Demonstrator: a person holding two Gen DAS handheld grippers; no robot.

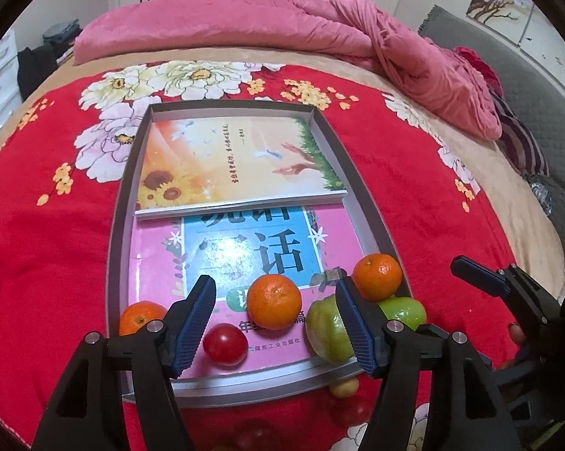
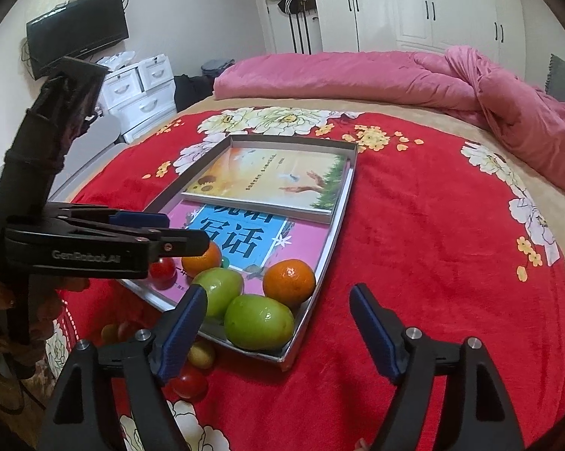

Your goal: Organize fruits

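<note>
1. In the left wrist view the left gripper (image 1: 275, 323) stands with its jaws apart at the bottom of the frame, gripping nothing; an orange (image 1: 274, 302) and a red tomato (image 1: 225, 344) sit free in the gap, touched by neither pad.
2. Its right-hand finger (image 1: 354, 327) crosses in front of a green fruit (image 1: 325, 329); whether it touches the fruit I cannot tell.
3. In the right wrist view the right gripper (image 2: 278, 330) is spread wide at the bottom of the frame and empty, with a second green fruit (image 2: 259, 322) and the tray's near corner between its fingers.
4. All these fruits lie at the near end of a shallow grey tray (image 2: 312, 300), along with two more oranges (image 1: 377, 276) (image 1: 141, 317); the low rim runs just in front of them.
5. Small tomatoes (image 2: 189, 381) lie loose outside the rim, lower left in the right wrist view.
6. The tray's far half holds only two books (image 1: 241, 165), flat.
7. The tray lies on a red flowered blanket (image 2: 433, 225) with open cloth to its right.
8. A rumpled pink quilt (image 2: 357, 79) and white wardrobes fill the top.
</note>
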